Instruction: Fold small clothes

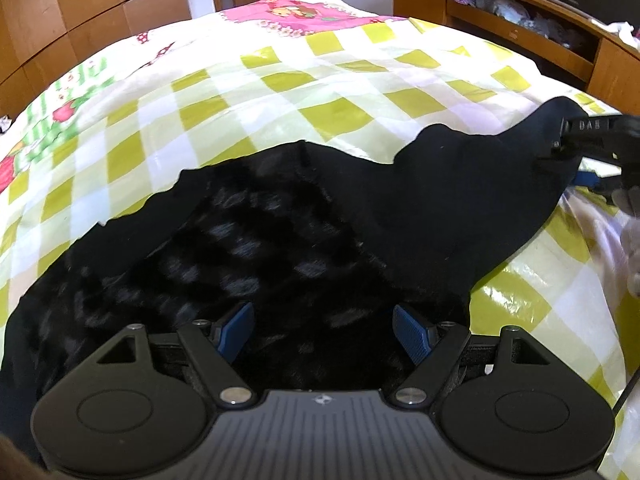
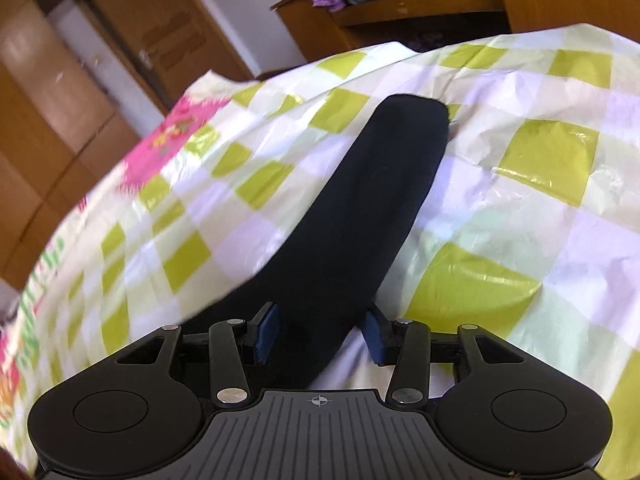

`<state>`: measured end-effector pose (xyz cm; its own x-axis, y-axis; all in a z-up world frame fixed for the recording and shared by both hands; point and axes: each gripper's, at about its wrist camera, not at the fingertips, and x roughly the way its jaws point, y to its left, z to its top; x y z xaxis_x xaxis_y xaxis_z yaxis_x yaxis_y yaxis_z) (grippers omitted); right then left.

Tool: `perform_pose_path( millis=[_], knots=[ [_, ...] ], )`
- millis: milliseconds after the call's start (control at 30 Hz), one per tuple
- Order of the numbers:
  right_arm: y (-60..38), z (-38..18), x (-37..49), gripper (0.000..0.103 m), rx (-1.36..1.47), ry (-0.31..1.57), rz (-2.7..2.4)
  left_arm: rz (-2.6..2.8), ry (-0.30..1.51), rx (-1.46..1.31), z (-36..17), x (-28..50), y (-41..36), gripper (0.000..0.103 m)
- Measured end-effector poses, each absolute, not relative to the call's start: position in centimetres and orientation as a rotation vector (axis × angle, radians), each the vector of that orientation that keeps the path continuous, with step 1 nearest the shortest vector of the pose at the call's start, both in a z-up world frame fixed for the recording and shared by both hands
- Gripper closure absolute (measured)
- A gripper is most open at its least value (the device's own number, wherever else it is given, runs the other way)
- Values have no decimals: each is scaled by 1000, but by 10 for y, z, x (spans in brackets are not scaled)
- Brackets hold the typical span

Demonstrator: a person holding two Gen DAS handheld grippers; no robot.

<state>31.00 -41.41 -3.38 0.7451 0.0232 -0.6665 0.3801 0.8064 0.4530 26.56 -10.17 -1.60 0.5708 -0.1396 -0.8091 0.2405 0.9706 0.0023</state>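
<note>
A black garment [image 1: 280, 232] lies spread on the checked bed cover [image 1: 280, 92]. Part of it is sheer with a dark pattern, part is solid black. My left gripper [image 1: 324, 330] is open low over the sheer part, its blue pads [image 1: 236, 330] wide apart. A solid black strip of the garment [image 2: 372, 208] runs away from my right gripper [image 2: 322, 332]. The right gripper's pads [image 2: 266, 332] stand apart on either side of the strip's near end. In the left wrist view the right gripper [image 1: 580, 148] sits at the garment's lifted right corner.
The bed cover is yellow-green and white checks with a pink cartoon panel [image 1: 296, 12] at the far end. Wooden wardrobes [image 1: 80, 12] stand to the left. A wooden shelf unit [image 1: 520, 24] with clothes stands at the right.
</note>
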Motion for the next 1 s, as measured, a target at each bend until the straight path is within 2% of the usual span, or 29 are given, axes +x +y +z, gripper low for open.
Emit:
perform_pose_path(
  millis=[100,200,267,367,400,433,533,633,1000],
  knots=[
    [-428,-40,318,71,680,691,-219,-226,934,132,-16,270,-108,14],
    [-446,-47,320,91,795,665,-245,-222,923,147,-16,274,-113,14],
    [-455,-54,322,97,847,663,-233,-221,921,162,-17,278,-118,14],
    [-459,-56,324,97,874,648,-205,-219,915,184,-19,282,-125,14],
    [-461,-56,327,96,889,644,-187,-222,910,188,-19,283,-128,14],
    [-463,-57,332,89,911,651,-167,-223,906,192,-20,284,-130,14],
    [-465,-60,345,89,954,658,-156,-227,905,194,-22,287,-136,14],
    [-463,-53,356,95,907,661,-184,-233,896,204,-25,291,-144,14],
    [-485,-8,382,97,696,561,-302,-299,842,175,-24,322,-179,14]
  ],
)
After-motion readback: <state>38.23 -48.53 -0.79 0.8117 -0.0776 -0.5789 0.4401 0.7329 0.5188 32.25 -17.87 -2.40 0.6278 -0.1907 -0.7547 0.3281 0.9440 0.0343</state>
